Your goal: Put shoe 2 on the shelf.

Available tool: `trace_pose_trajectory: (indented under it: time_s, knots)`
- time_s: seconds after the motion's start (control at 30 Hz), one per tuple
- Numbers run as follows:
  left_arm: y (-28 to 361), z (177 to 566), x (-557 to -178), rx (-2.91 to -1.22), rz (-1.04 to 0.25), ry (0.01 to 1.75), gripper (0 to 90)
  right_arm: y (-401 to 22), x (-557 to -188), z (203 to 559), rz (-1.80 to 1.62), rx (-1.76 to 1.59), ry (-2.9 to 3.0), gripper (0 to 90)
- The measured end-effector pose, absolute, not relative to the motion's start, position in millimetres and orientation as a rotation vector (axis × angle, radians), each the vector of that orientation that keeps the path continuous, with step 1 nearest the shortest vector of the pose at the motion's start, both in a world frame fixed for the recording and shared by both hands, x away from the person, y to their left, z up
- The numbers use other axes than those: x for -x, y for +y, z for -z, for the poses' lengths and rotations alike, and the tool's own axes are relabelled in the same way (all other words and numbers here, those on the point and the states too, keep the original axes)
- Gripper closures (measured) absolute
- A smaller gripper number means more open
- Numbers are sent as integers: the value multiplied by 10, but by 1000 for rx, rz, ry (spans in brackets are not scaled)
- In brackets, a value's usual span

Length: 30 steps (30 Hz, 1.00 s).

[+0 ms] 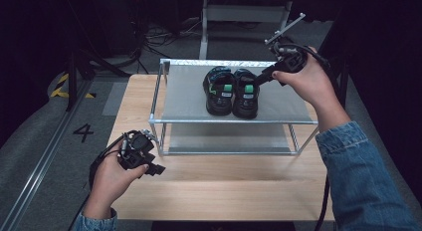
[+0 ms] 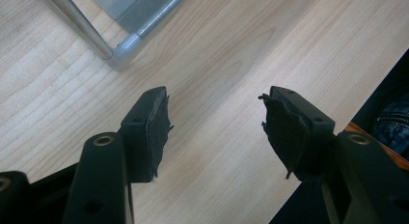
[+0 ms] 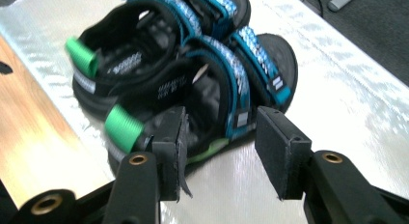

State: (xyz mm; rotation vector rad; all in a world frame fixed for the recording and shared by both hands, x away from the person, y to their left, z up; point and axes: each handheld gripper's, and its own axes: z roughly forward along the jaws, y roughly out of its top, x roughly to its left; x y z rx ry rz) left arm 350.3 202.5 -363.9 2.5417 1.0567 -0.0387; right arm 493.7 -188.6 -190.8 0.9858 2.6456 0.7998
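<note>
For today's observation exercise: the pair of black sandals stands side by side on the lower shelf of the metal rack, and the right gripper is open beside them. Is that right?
Not quite. The sandals stand on the top shelf of the rack, not the lower one, as the high view shows. The rest holds: they stand side by side, and the right gripper is open beside them.
</note>
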Motion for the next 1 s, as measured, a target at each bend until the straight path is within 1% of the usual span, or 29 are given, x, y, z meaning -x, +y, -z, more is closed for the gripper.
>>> trace_pose_trajectory:
  time_s: [0.17,0.53,0.73,1.0]
  knots:
    - [2039,3642,-3489,-2544,34,1065,412,-1983,-4794,1903,-798,-975,2641,555]
    - [2109,3632,-3484,-2524,25,1086,409,-2368,-4426,1938,-817,-963,2625,555]
    - [2135,3632,-3493,-2528,11,1091,387,-2572,-4239,2029,-806,-965,2613,554]
    - [2139,3640,-3493,-2529,14,1101,387,-2852,-4049,2171,-806,-1016,2602,554]
